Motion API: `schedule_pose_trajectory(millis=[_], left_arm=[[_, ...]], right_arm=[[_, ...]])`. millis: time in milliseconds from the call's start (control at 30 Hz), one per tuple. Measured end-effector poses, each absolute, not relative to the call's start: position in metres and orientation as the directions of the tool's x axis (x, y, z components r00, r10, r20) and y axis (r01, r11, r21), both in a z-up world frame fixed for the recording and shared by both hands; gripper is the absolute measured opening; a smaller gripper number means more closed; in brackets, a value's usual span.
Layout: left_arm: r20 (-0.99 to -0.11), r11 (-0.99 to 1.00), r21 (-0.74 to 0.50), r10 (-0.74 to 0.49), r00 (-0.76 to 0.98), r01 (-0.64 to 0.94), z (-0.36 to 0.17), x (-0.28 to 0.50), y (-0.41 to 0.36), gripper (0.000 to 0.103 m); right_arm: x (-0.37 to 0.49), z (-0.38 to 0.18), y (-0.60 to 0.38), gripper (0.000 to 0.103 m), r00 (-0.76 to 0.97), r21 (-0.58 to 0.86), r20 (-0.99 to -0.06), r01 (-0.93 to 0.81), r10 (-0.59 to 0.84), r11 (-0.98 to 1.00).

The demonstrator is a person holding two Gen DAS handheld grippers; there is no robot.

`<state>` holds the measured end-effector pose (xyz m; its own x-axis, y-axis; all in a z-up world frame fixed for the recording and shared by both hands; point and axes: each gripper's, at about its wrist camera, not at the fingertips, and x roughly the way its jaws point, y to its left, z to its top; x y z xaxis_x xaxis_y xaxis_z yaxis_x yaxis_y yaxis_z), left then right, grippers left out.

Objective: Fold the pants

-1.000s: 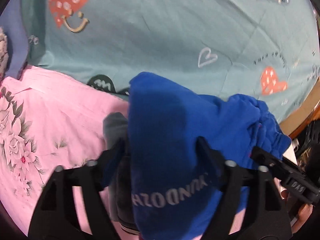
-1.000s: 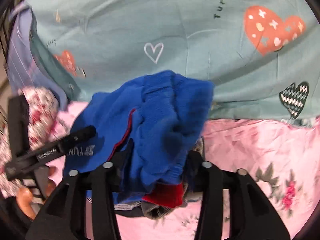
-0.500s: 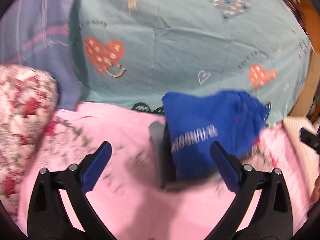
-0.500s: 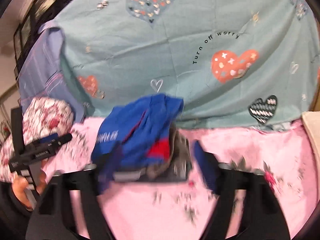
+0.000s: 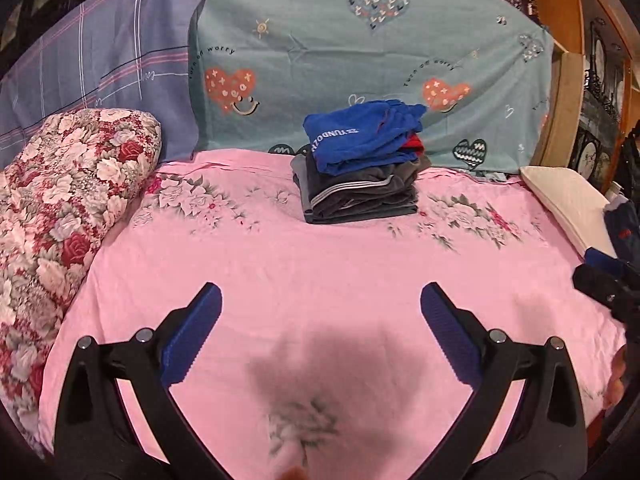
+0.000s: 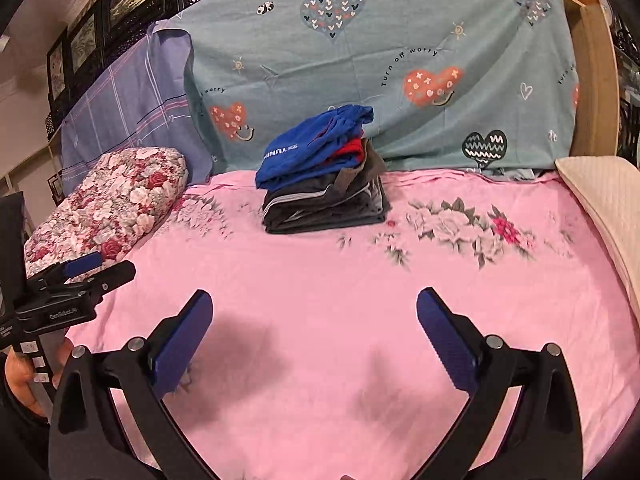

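The folded blue pants [image 5: 360,136] lie on top of a stack of folded dark clothes [image 5: 360,196] at the far side of the pink bed, against the teal heart-print sheet; they also show in the right wrist view [image 6: 312,146]. My left gripper [image 5: 320,308] is open and empty, well back from the stack over the pink sheet. My right gripper [image 6: 314,312] is open and empty too, also well short of the stack [image 6: 324,208].
A floral bolster [image 5: 68,200] lies along the left. A cream pillow [image 6: 600,200] lies at the right edge. The teal heart sheet [image 5: 360,60] and a purple plaid pillowcase [image 5: 100,68] stand behind. The pink floral bed sheet [image 5: 320,264] spreads between grippers and stack.
Both grippers have let go of the blue pants, opened, and pulled back far from the stack. The blue pants now rest on top of the stack.
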<state>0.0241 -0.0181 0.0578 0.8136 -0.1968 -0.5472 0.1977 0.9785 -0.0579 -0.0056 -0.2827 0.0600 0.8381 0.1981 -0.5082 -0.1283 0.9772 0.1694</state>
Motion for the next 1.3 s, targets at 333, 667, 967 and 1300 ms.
schedule_pose_trajectory(millis=[333, 667, 967, 1300], left_arm=[[-0.486, 0.989, 0.012, -0.122, 0.866, 0.147, 0.076, -0.049, -0.012, 0.101], [-0.477, 0.995, 0.019, -0.078, 0.875, 0.100, 0.080, -0.050, -0.006, 0.101], [-0.449, 0.994, 0.034, -0.078, 0.890, 0.104, 0.082, -0.051, -0.009, 0.101], [-0.480, 0.991, 0.048, -0.090, 0.872, 0.129, 0.075, -0.045, -0.015, 0.101]], right_arm=[[-0.062, 0.063, -0.274, 0.102, 0.870, 0.089, -0.476, -0.097, 0.127, 0.991], [-0.070, 0.068, -0.272, 0.102, 0.878, 0.074, -0.465, -0.092, 0.116, 0.993], [-0.069, 0.066, -0.277, 0.102, 0.877, 0.081, -0.467, -0.080, 0.109, 0.993], [-0.068, 0.060, -0.279, 0.102, 0.873, 0.088, -0.477, -0.071, 0.105, 0.994]])
